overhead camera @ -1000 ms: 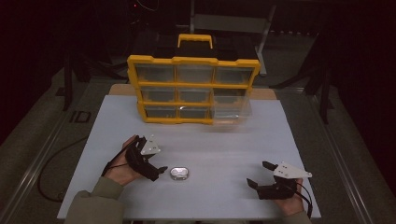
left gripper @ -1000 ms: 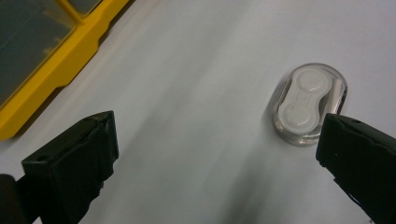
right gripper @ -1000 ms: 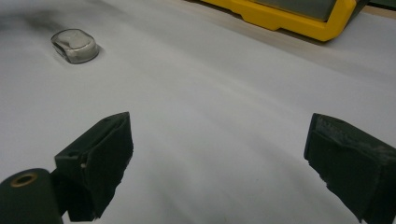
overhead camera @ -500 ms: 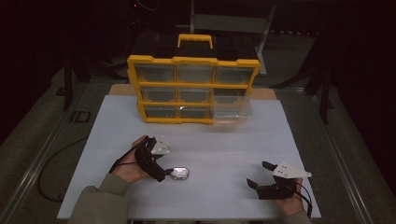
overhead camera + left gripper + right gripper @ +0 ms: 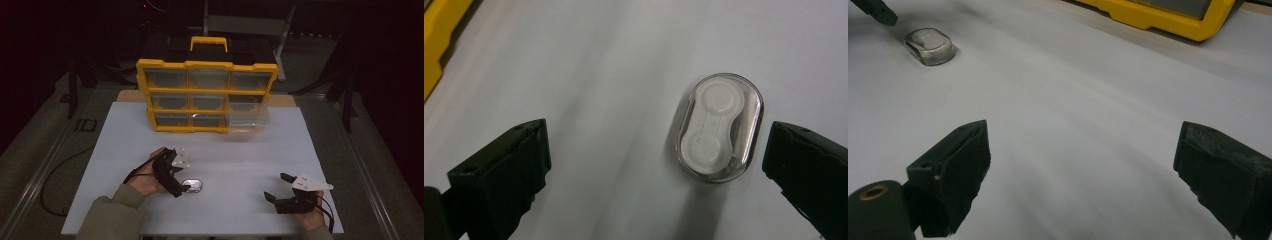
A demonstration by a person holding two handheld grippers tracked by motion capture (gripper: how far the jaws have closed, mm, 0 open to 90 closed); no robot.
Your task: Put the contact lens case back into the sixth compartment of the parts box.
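- Lying flat on the white surface (image 5: 225, 165), the small clear case (image 5: 719, 127) with a white two-cup insert sits in the near left part, well in front of the yellow drawer cabinet (image 5: 207, 95).
- Compared with a second ago, the left tongs (image 5: 179, 184) have slid in from the left and now sit right at the case; half a second ago they were already almost there, so the approach looks nearly finished.
- In the left gripper view the jaws stand wide apart with the case between them, much closer to the right-hand jaw, which is just beside it; I cannot tell whether that jaw touches the case.
- The case itself has not moved across the three high views, so nothing has been gripped or nudged yet.
- My reading: the reach is done and closing on the case is the step in hand; centring it between the jaws first would make the squeeze less likely to push the smooth case sideways.
- The right tongs (image 5: 281, 190) rest low at the near right, jaws spread and holding nothing, in the same spot as before, well apart from the case.
- One clear drawer (image 5: 247, 117) at the cabinet's lower right stands pulled out, as it did earlier, a likely place for the case.
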